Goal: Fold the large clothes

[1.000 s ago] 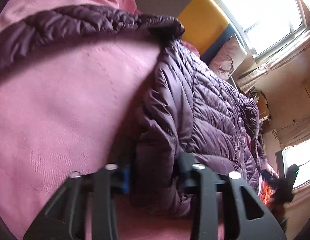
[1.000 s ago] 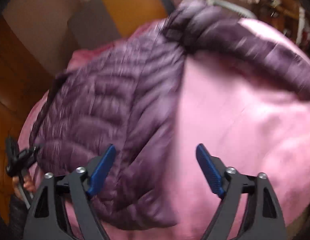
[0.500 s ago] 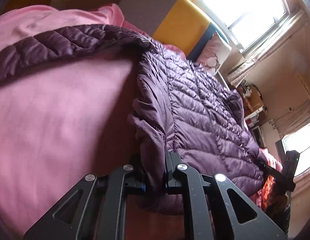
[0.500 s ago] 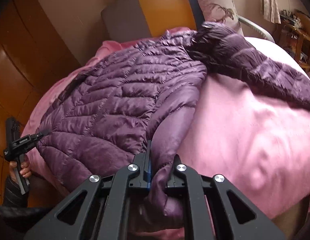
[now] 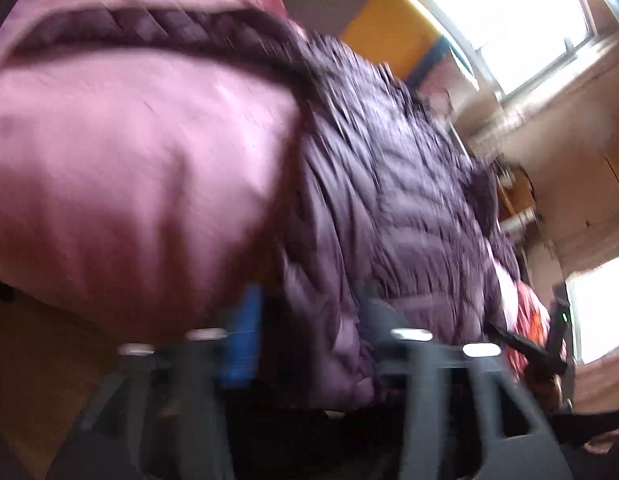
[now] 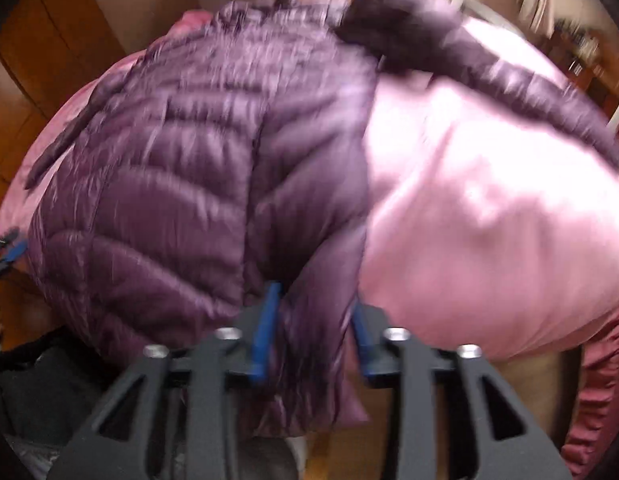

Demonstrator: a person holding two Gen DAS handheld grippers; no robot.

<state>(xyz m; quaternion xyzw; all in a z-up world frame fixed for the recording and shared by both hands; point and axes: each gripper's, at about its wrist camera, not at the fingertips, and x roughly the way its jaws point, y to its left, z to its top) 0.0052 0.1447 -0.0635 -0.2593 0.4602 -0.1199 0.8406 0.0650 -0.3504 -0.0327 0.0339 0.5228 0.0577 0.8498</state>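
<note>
A large purple quilted down jacket lies spread on a pink-covered bed; it also shows in the right wrist view. Both now views are blurred by motion. My left gripper has its jaws parted around one bottom corner of the jacket hem, blue pad on the left. My right gripper has its jaws parted around the other hem corner, which hangs between the blue pads. One sleeve lies out across the pink cover.
A yellow and grey headboard stands behind the bed. Bright windows are at the right. Wooden panelling is at the left. The other gripper shows at each view's edge.
Both grippers, shut on the jacket hem half a second ago, now have their jaws parted around it. Both views have shifted and blurred with fast motion.
</note>
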